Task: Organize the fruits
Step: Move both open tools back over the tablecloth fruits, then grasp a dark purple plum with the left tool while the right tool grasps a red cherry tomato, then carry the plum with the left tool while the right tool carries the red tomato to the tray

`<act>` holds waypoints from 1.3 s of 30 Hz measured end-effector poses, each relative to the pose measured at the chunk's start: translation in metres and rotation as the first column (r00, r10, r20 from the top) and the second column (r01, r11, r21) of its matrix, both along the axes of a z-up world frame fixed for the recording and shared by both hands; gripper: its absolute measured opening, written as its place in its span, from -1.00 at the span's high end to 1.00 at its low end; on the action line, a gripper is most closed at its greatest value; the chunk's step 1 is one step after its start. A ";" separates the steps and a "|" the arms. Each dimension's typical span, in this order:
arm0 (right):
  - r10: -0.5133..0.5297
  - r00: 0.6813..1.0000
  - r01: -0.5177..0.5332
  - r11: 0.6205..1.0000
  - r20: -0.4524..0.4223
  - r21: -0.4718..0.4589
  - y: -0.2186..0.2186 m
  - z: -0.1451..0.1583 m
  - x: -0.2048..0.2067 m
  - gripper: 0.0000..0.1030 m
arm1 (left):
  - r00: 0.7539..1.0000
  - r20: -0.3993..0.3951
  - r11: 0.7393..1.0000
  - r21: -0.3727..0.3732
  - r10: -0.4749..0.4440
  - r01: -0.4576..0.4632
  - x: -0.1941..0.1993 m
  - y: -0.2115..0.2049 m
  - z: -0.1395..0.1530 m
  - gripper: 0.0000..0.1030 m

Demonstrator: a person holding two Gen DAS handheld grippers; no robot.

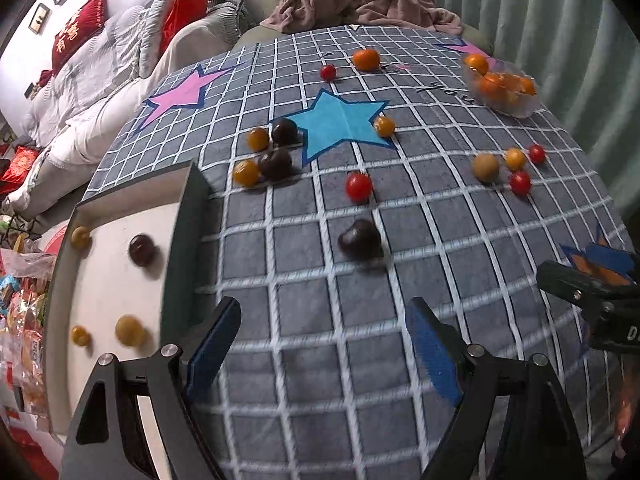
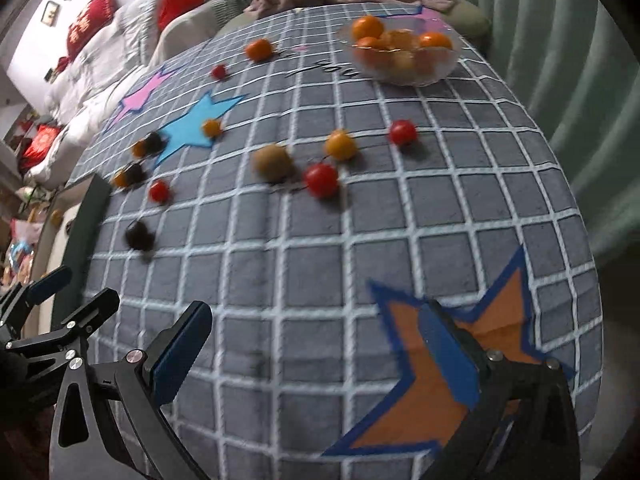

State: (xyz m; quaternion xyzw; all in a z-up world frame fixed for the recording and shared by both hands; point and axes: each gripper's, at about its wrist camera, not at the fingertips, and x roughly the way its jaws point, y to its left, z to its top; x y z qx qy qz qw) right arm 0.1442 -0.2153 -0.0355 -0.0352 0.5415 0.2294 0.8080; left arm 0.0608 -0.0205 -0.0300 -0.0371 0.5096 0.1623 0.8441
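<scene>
Both the left claw and right claw hang spread wide and empty above the bench, a blurred, possibly plum-like dark fruit lying ahead.

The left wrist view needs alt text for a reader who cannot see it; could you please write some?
The open left gripper hovers empty over a grey grid tablecloth, pointing towards a dark plum and a red cherry tomato. A white tray to its left holds four fruits; a clear bowl of oranges sits at the far right.
</scene>
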 end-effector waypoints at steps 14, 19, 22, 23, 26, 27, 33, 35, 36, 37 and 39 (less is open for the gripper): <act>0.069 0.987 -0.063 0.997 0.147 -0.047 0.040 -0.002 0.031 -0.57 | 1.000 0.006 0.999 0.017 0.030 -0.030 0.043 0.002 -0.021 -0.65; 0.083 0.982 -0.076 0.996 0.167 -0.051 0.049 -0.001 0.032 -0.23 | 0.999 0.023 0.999 -0.018 0.030 -0.029 0.046 0.004 -0.020 -0.23; 0.073 0.982 -0.065 0.997 0.173 -0.049 0.047 0.000 0.032 0.24 | 0.999 0.027 0.999 -0.038 0.020 -0.019 0.046 0.001 -0.019 0.13; 0.070 0.984 -0.064 0.997 0.167 -0.040 0.045 0.000 0.032 0.51 | 0.999 0.028 0.999 -0.043 0.020 -0.019 0.046 0.001 -0.019 0.36; 0.069 0.989 -0.070 0.998 0.134 0.001 0.037 0.001 0.034 0.57 | 0.999 0.030 0.998 -0.059 0.020 -0.018 0.045 0.001 -0.019 0.45; 0.071 0.990 -0.073 0.997 0.124 0.016 0.034 0.002 0.033 0.57 | 0.999 0.030 0.998 -0.061 0.019 -0.017 0.044 0.001 -0.018 0.45; 0.072 0.995 -0.079 0.992 0.073 0.099 0.013 0.006 0.023 0.57 | 0.999 0.050 0.995 -0.098 0.006 -0.001 0.028 0.005 -0.008 0.45; 0.074 0.995 -0.081 0.991 0.069 0.104 0.010 0.007 0.018 0.57 | 0.998 0.060 0.995 -0.097 0.001 0.005 0.023 0.005 -0.003 0.45; 0.076 0.995 -0.083 0.991 0.067 0.105 0.009 0.008 0.016 0.57 | 0.998 0.067 0.995 -0.101 -0.001 0.008 0.019 0.006 0.001 0.45; 0.078 0.995 -0.085 0.990 0.065 0.109 0.008 0.010 0.014 0.57 | 0.997 0.071 0.995 -0.103 -0.002 0.009 0.016 0.007 0.003 0.45; 0.080 0.995 -0.087 0.990 0.064 0.113 0.006 0.013 0.010 0.57 | 0.997 0.080 0.994 -0.106 -0.001 0.009 0.009 0.009 0.009 0.45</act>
